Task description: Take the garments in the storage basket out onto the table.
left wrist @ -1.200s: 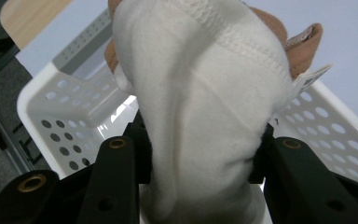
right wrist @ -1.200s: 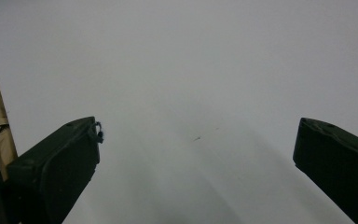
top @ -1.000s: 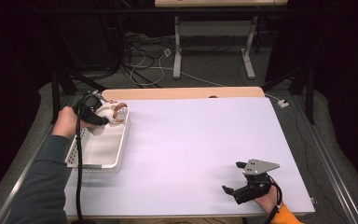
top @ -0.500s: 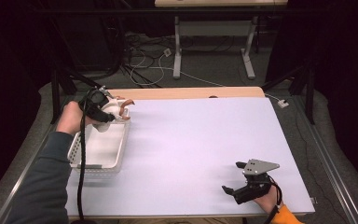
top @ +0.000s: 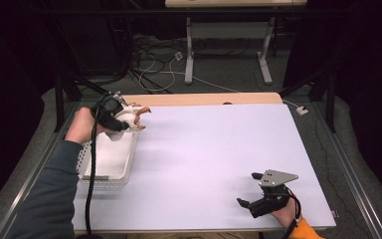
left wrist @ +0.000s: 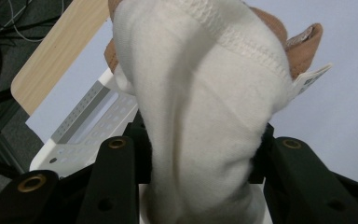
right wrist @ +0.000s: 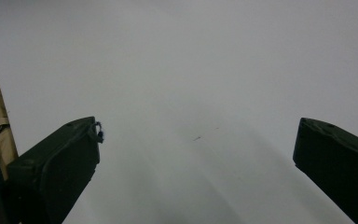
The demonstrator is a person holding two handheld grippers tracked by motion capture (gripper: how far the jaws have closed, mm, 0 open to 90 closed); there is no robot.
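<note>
Lifted since a second ago, the left gripper (top: 138, 118) clenches a white sock (left wrist: 205, 107) above the basket's (top: 107, 177) far end; the right gripper (top: 251, 205) rests released on the desk (top: 214, 149).

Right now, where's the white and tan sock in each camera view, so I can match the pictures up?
High view: the sock is at upper left, clamped in the left gripper above the white basket's far end.
Left gripper view: the sock covers the centre, pinched between the two black jaws.
Right gripper view: not in it.
Shared landmark: the white basket, at lower left in the left gripper view.
</note>
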